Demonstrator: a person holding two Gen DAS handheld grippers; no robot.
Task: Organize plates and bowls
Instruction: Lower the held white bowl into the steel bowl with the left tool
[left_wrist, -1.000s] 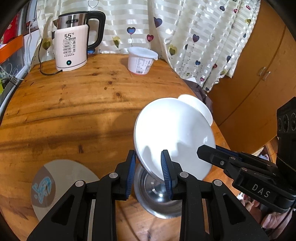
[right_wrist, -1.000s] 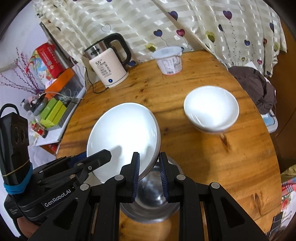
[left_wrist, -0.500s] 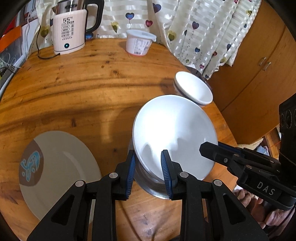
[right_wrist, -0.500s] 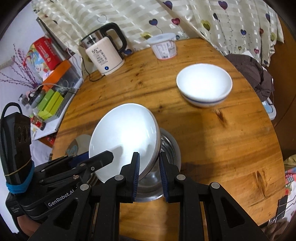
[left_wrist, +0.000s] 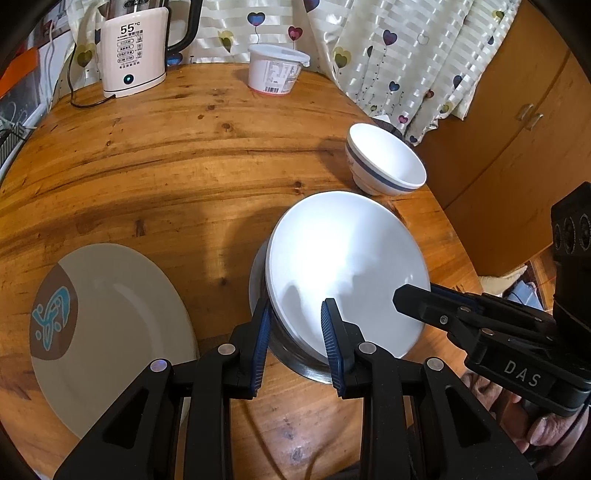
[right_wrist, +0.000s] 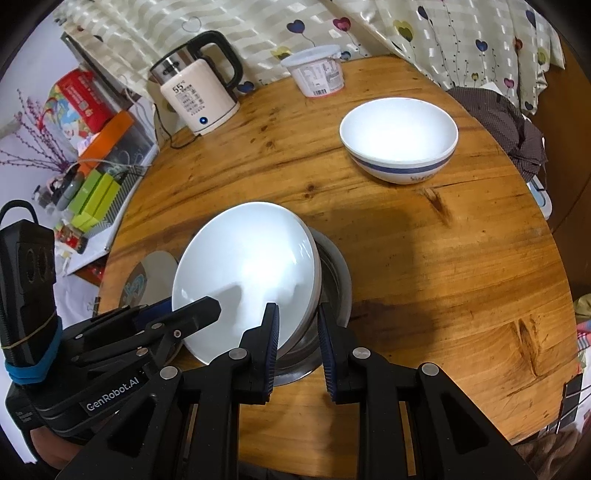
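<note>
Bright even daylight, glare on the white ceramic bowl (left_wrist: 347, 266) between the fingers, soft shadows on the round wooden surface (left_wrist: 177, 166) beyond, fisheye-bent dark corners.

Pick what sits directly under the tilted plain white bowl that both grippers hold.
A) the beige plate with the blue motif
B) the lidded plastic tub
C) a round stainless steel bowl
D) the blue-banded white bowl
C: the tilted plain white bowl leans into the round stainless steel bowl, whose metal rim shows beneath it in both views.
</note>
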